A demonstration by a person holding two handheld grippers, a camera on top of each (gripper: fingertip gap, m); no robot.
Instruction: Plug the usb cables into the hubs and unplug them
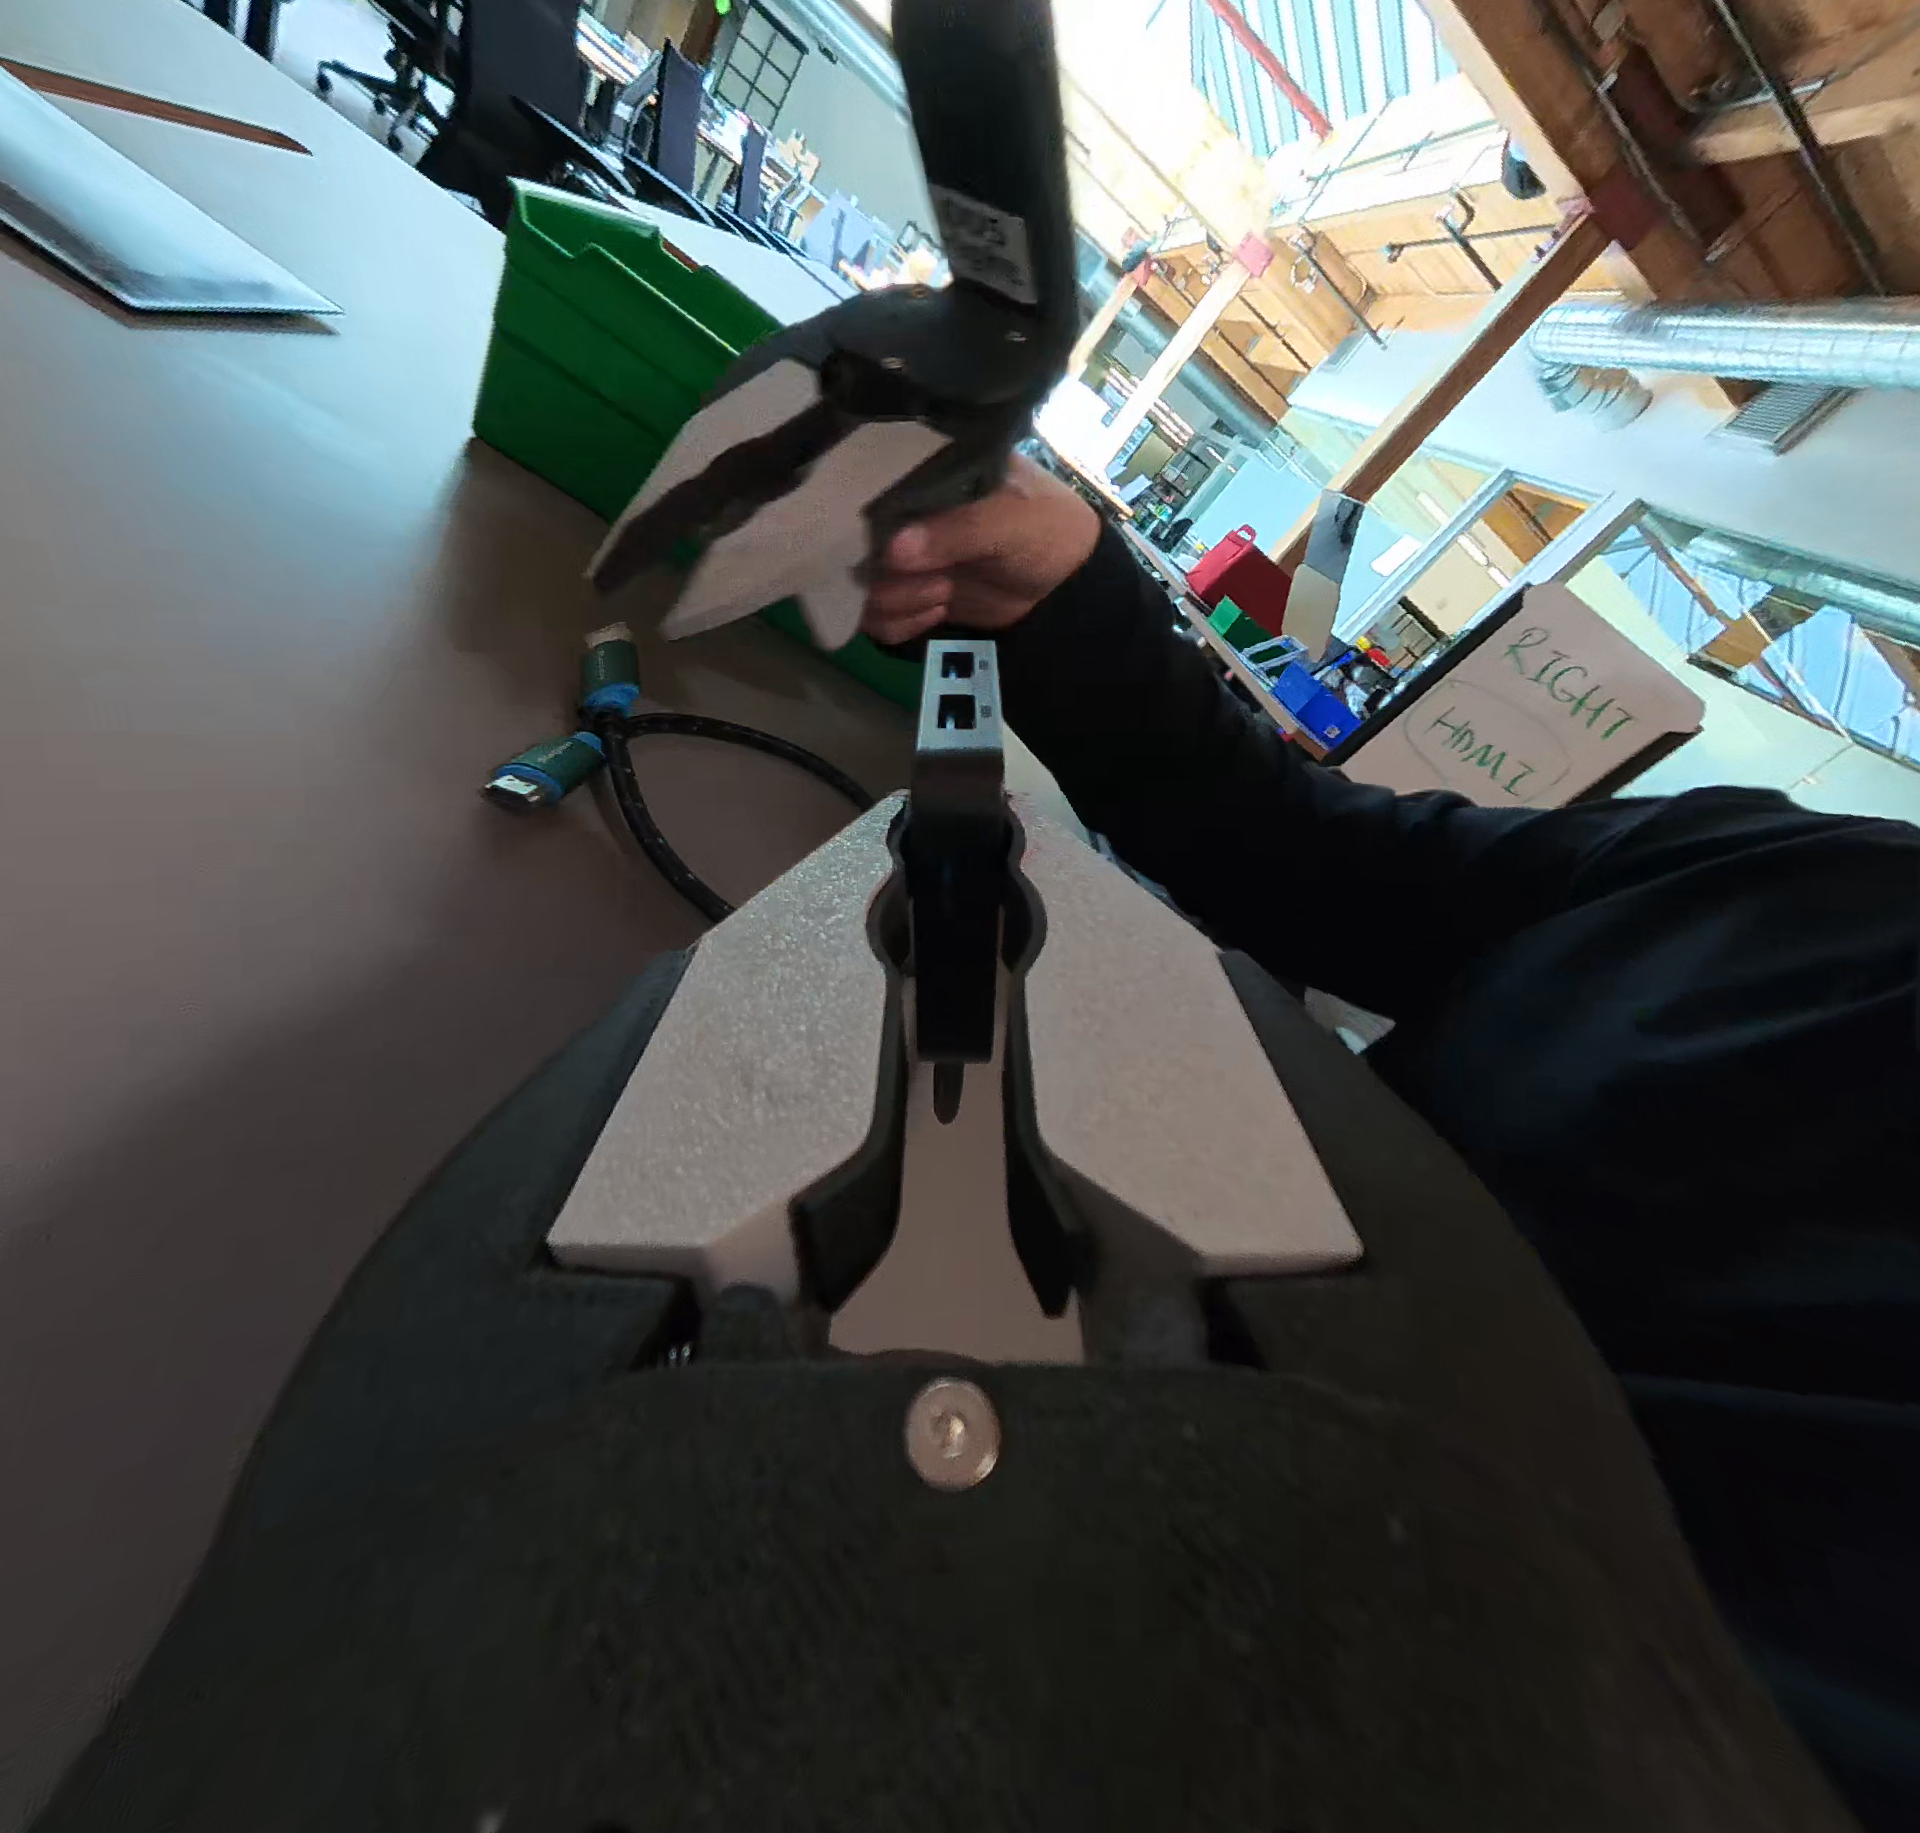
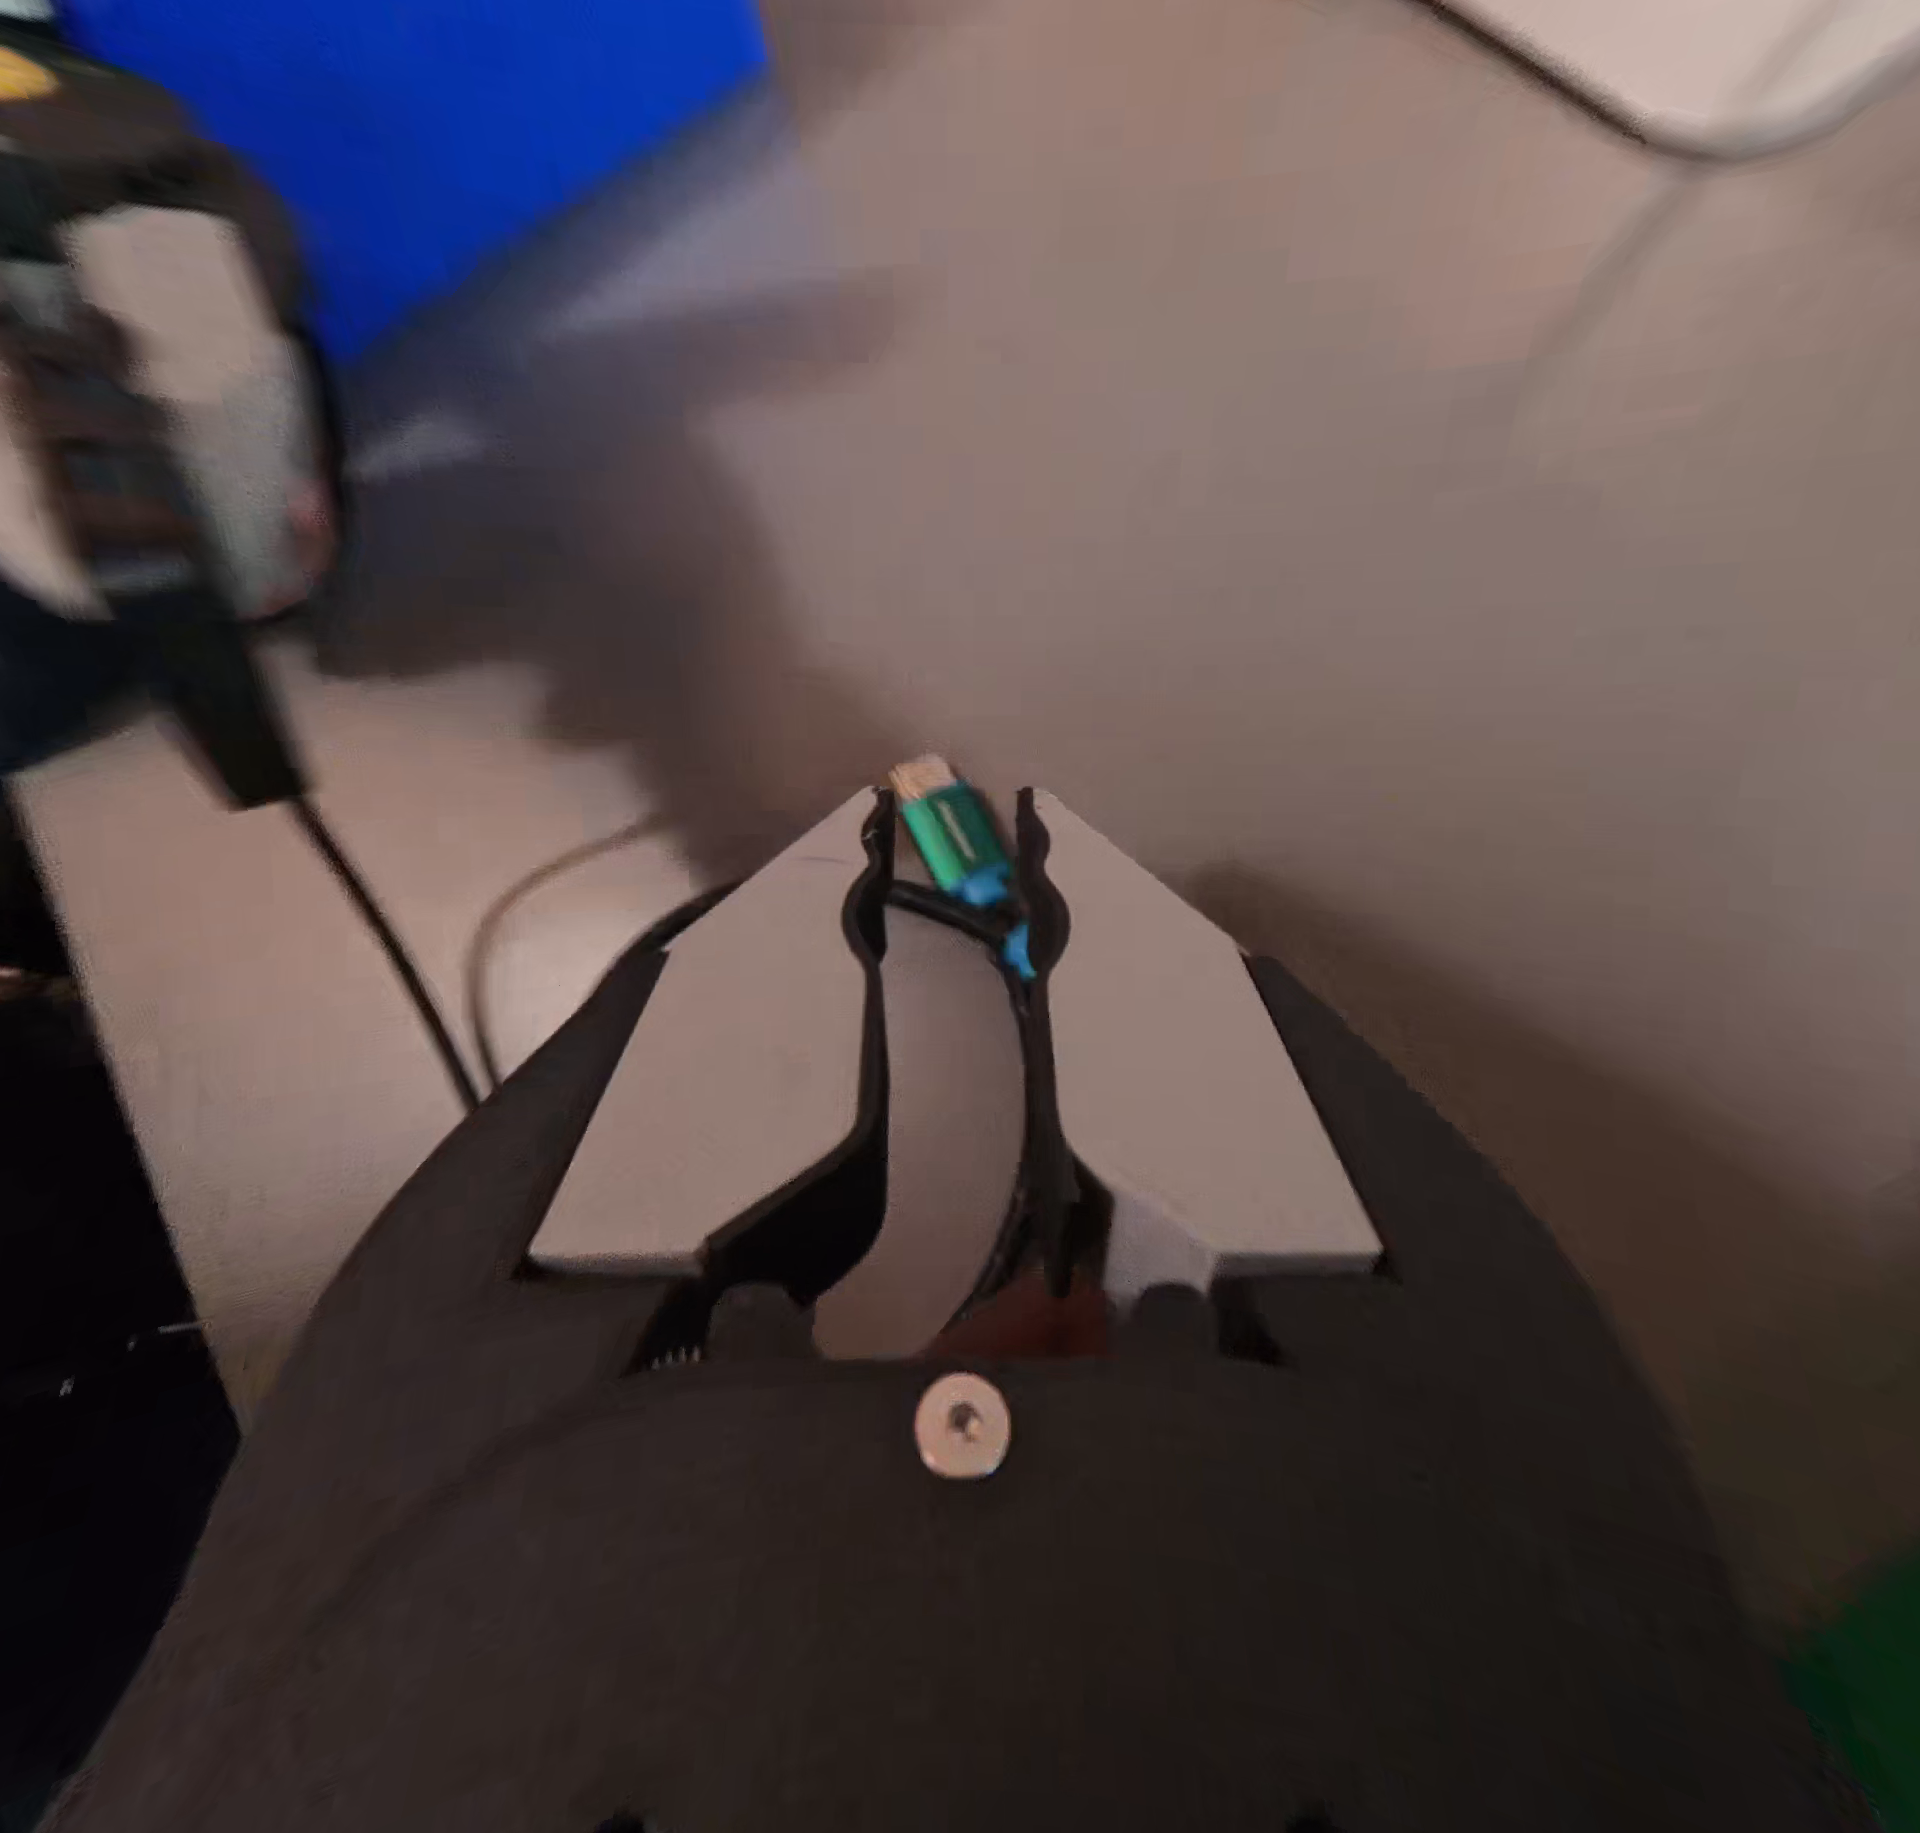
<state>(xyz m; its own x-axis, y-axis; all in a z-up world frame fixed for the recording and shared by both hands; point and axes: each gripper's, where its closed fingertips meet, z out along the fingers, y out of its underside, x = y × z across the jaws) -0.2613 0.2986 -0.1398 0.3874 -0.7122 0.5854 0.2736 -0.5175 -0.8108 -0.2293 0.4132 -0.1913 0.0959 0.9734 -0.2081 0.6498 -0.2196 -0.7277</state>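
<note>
My left gripper (image 1: pixel 956 809) is shut on a slim black adapter (image 1: pixel 958 703) and holds it upright, with two small ports at its top end. A black braided cable (image 1: pixel 665 827) lies coiled on the brown table, with two green and blue plugs (image 1: pixel 608 671) side by side. My right gripper (image 1: pixel 639 604), held by a hand, hovers open just above those plugs. In the right wrist view, the right gripper (image 2: pixel 951 807) is open, and one green plug (image 2: pixel 940 833) shows between its fingertips on the table below. The left gripper (image 2: pixel 156 412) is blurred at the left with the adapter (image 2: pixel 223 682).
A green bin (image 1: pixel 603 329) stands on the table behind the right gripper. A blue bin (image 2: pixel 416 100) is at the far left in the right wrist view. A cardboard sign (image 1: pixel 1538 713) stands at the right. A flat sheet (image 1: pixel 135 225) lies far left. A thin cable (image 2: pixel 384 952) hangs from the adapter.
</note>
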